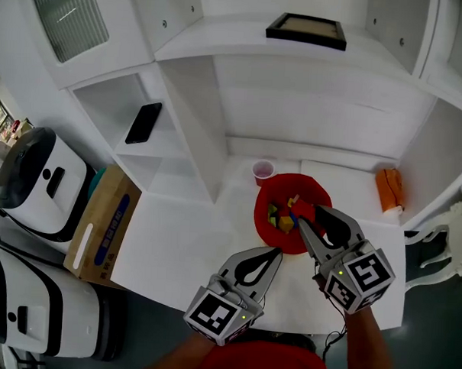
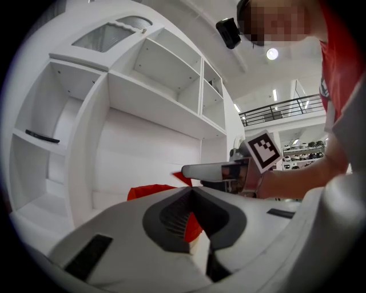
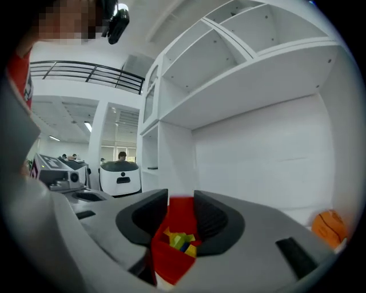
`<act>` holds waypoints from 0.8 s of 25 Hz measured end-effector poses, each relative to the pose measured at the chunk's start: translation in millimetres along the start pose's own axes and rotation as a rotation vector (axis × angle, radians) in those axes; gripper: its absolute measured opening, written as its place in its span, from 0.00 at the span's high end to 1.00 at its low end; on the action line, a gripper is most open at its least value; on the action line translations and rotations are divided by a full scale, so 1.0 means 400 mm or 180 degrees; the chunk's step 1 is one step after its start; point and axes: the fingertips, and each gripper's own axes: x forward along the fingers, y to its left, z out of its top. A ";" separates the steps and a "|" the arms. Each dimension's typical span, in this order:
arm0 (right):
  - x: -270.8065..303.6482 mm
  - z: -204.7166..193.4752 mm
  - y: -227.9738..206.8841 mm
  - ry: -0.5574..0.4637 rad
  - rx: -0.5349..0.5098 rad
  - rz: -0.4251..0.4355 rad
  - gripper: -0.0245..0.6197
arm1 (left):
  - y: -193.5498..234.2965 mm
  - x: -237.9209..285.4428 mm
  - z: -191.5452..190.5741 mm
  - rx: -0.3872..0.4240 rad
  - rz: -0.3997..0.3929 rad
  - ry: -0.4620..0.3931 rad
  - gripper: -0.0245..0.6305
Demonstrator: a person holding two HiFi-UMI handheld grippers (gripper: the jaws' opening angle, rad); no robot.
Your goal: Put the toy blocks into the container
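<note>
A red container (image 1: 269,229) stands on the white table (image 1: 174,254), with several yellow, green and blue toy blocks (image 1: 283,217) lying inside it. My right gripper (image 1: 306,214) hangs over the container's right half, jaws apart, with no block pressed between the pads. In the right gripper view the container (image 3: 171,263) and the blocks (image 3: 182,241) show through the gap between the jaws of the right gripper (image 3: 182,201). My left gripper (image 1: 276,254) sits just in front of the container, shut and empty. In the left gripper view the left gripper (image 2: 194,192) points at the container (image 2: 150,191).
A pink cup (image 1: 263,170) stands behind the container. An orange object (image 1: 389,188) lies at the table's right. White shelves rise behind, holding a phone (image 1: 143,122) and a picture frame (image 1: 306,29). A cardboard box (image 1: 103,224) and white machines (image 1: 40,179) are at the left.
</note>
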 end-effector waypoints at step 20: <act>-0.194 0.018 0.135 -0.0628 0.0057 0.0026 0.97 | -0.074 -0.035 0.054 0.0106 -0.0230 -0.0085 0.94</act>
